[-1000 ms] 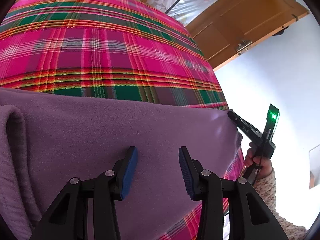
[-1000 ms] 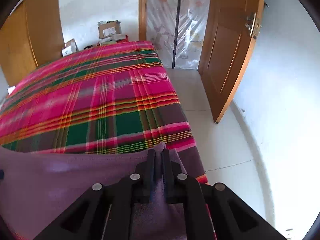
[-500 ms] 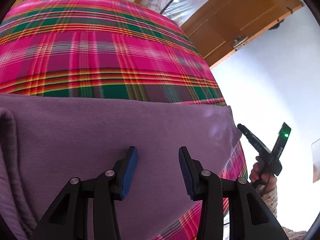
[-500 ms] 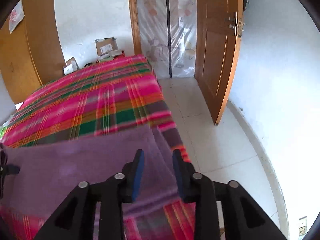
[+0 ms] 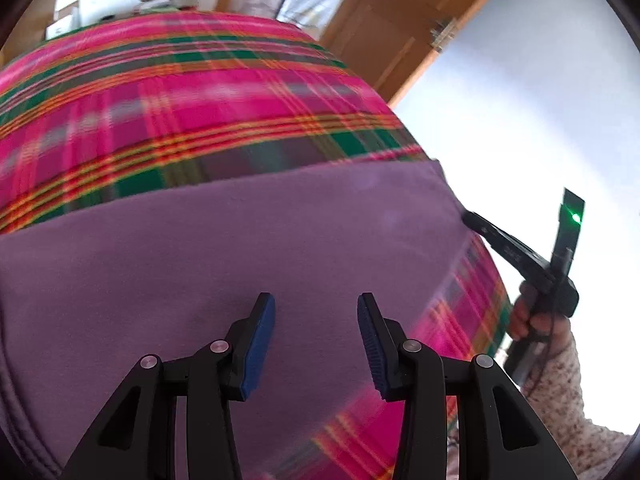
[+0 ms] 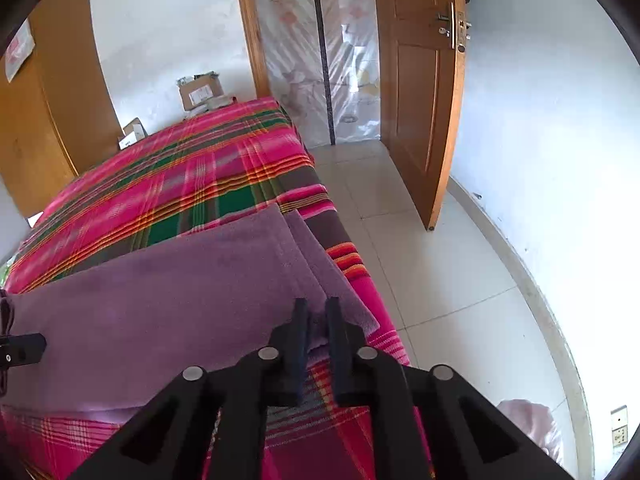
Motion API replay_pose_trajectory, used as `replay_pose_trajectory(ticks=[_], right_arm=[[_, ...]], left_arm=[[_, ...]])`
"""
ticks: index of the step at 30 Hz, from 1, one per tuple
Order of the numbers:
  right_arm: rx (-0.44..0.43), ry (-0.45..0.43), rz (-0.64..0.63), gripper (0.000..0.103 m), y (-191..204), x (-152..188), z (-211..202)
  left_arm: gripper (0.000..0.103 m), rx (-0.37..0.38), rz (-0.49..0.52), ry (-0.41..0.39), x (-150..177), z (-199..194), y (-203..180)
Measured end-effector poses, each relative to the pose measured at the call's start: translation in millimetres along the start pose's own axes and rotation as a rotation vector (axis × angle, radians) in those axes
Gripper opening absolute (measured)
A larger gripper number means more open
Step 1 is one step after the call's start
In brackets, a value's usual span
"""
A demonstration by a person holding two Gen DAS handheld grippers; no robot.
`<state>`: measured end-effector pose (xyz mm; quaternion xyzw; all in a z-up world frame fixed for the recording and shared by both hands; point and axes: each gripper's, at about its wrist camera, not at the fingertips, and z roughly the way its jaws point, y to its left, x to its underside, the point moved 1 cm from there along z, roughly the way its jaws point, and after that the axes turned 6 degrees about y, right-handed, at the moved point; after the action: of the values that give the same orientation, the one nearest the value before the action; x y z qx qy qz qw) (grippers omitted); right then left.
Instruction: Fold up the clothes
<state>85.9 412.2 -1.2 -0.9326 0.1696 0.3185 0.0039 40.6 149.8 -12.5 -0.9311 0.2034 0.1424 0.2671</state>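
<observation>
A purple garment lies spread flat across the near end of a bed with a pink and green plaid cover. My left gripper hovers open over the garment's near middle, with nothing between its blue pads. In the right wrist view my right gripper is at the right-hand hem of the garment. Its jaws are closing, with a fold of the purple hem pinched in the narrow gap. The left wrist view shows that right gripper touching the garment's right edge, held by a hand in a speckled sleeve.
The bed's right edge drops to a white tiled floor. An open wooden door and a plastic-covered doorway stand beyond. Cardboard boxes sit past the far end of the bed. A pink cloth lies on the floor.
My right gripper let go of the garment's far right corner, opened, drew back along the right edge and closed on the hem nearer me. The left wrist view has shifted and rolled.
</observation>
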Motion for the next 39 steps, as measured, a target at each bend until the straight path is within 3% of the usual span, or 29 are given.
replay_pose_trajectory(ticks=[11,14,16,22,29,33,35,39], right_arm=[[-0.03,0.009,0.072,0.008,-13,5,-5],[-0.064,-0.01,0.084,0.022,-17,6,-12],[-0.048,-0.027,0.089,0.046,-20,7,-15],[-0.062,-0.001,0.173,0.048,-31,9,-8],[-0.06,-0.005,0.159,0.047,-18,7,-5],[0.029,0.001,0.117,0.032,-5,7,-4],[0.024,0.009,0.12,0.021,-5,5,-3],[0.016,0.003,0.115,0.014,-1,6,-4]], left_arm=[[0.045,0.011,0.002,0.049,-2,9,-8],[0.045,0.013,0.015,0.055,-3,13,-10],[0.045,0.016,0.028,0.059,-3,17,-12],[0.045,0.036,0.056,0.077,-8,31,-17],[0.045,0.071,0.061,0.09,-16,41,-24],[0.045,0.077,0.068,0.089,-19,43,-26],[0.045,0.081,0.062,0.087,-18,43,-25],[0.045,0.083,0.06,0.083,-17,42,-25]])
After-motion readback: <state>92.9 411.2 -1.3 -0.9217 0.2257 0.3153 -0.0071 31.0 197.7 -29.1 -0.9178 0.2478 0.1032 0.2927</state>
